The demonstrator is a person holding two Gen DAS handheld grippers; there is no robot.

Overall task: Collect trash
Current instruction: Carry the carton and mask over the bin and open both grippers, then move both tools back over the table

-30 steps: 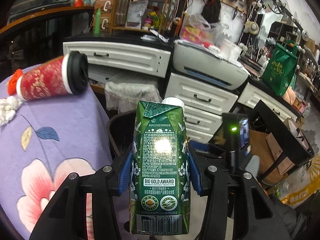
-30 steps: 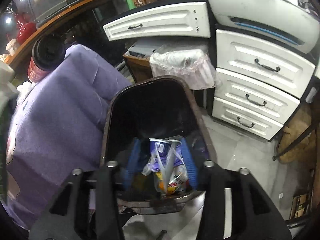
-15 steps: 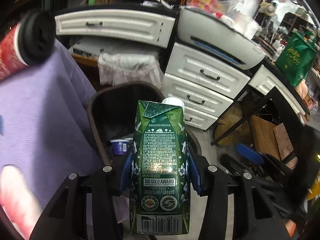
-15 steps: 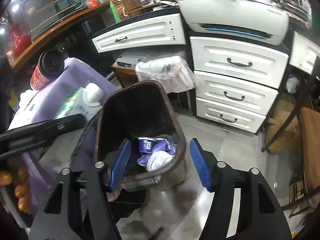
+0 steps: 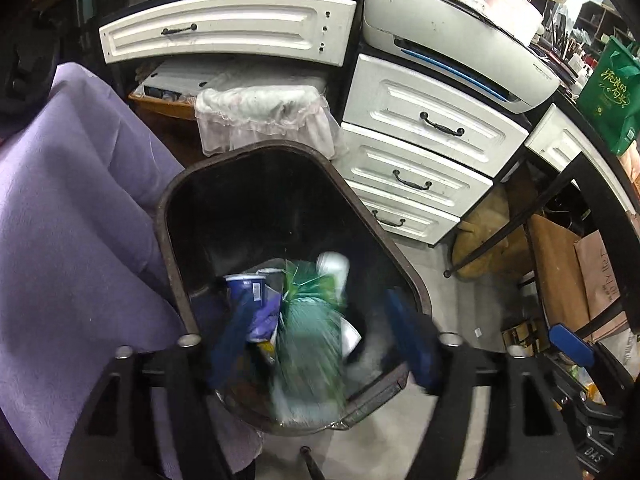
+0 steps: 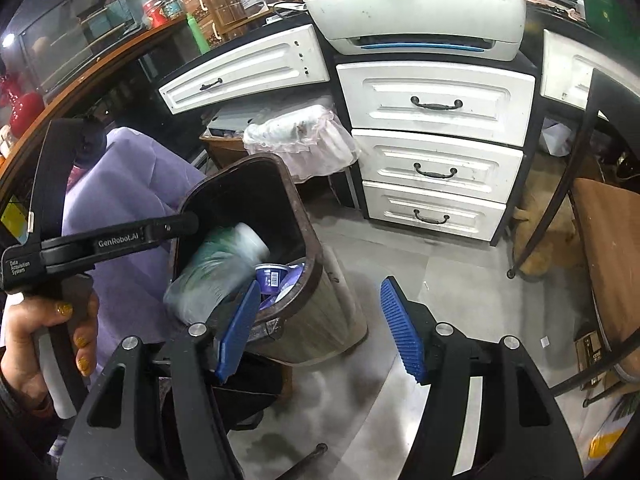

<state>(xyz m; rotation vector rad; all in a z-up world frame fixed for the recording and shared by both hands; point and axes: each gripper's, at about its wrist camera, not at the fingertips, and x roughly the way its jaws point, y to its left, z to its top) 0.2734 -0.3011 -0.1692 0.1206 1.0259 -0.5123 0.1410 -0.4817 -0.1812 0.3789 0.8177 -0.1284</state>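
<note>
A dark brown trash bin [image 5: 172, 248] stands on the floor beside the purple-covered table; it also shows in the right wrist view [image 6: 312, 320]. My left gripper [image 5: 328, 344] is open right above the bin's mouth. The green milk carton [image 5: 312, 344] is blurred between the open jaws, falling into the bin; in the right wrist view the carton [image 6: 216, 268] tips over the bin's rim. A purple yogurt cup [image 5: 245, 285] and wrappers lie inside. My right gripper [image 6: 320, 328] is open and empty, low beside the bin.
White drawers [image 5: 420, 156] and a printer [image 5: 452, 32] stand behind the bin. A small lace-covered bin [image 5: 264, 116] stands by the drawers. The purple tablecloth [image 5: 68, 216] hangs at the left. A table leg [image 6: 560, 184] and chair are at the right.
My left gripper has opened over the bin and let go of the green carton, which is dropping in. My right gripper has drawn back to the right, still open.
</note>
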